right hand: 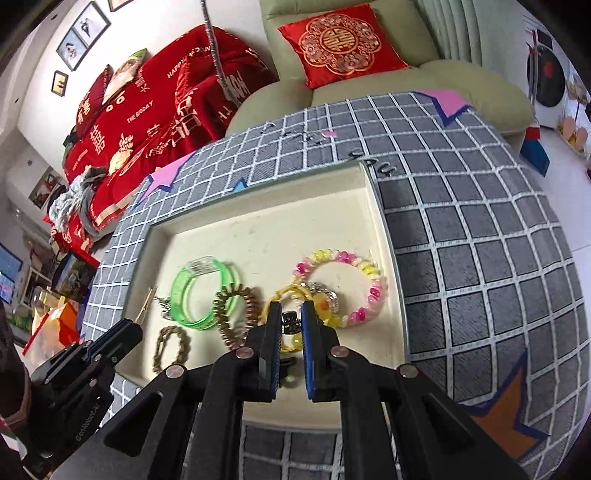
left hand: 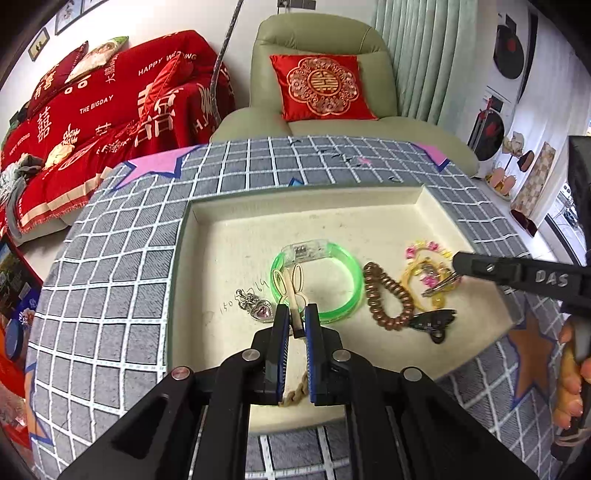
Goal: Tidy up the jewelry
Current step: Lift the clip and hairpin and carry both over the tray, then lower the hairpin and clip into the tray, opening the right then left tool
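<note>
Jewelry mostly lies in the shallow cream tray (left hand: 424, 199). Left tongs (left hand: 295, 314) pinch a wooden rabbit clip (left hand: 291, 291); right tongs (right hand: 290, 314) clamp a small dark clip (right hand: 290, 320), both unplaced.

We note a grey cloth (left hand: 110, 258) with a white grid covering the table, pink star patches (left hand: 157, 164) at its far corners and an orange star (right hand: 498, 417) at its near right corner. Beyond the far edge stands a pale green armchair (left hand: 321, 37) holding a red embroidered cushion (left hand: 321, 86). Left of it, a sofa under a red throw (left hand: 110, 107) with white lettering. Framed pictures (right hand: 83, 33) hang on the wall above; green curtains (left hand: 424, 55) hang right of the armchair.
</note>
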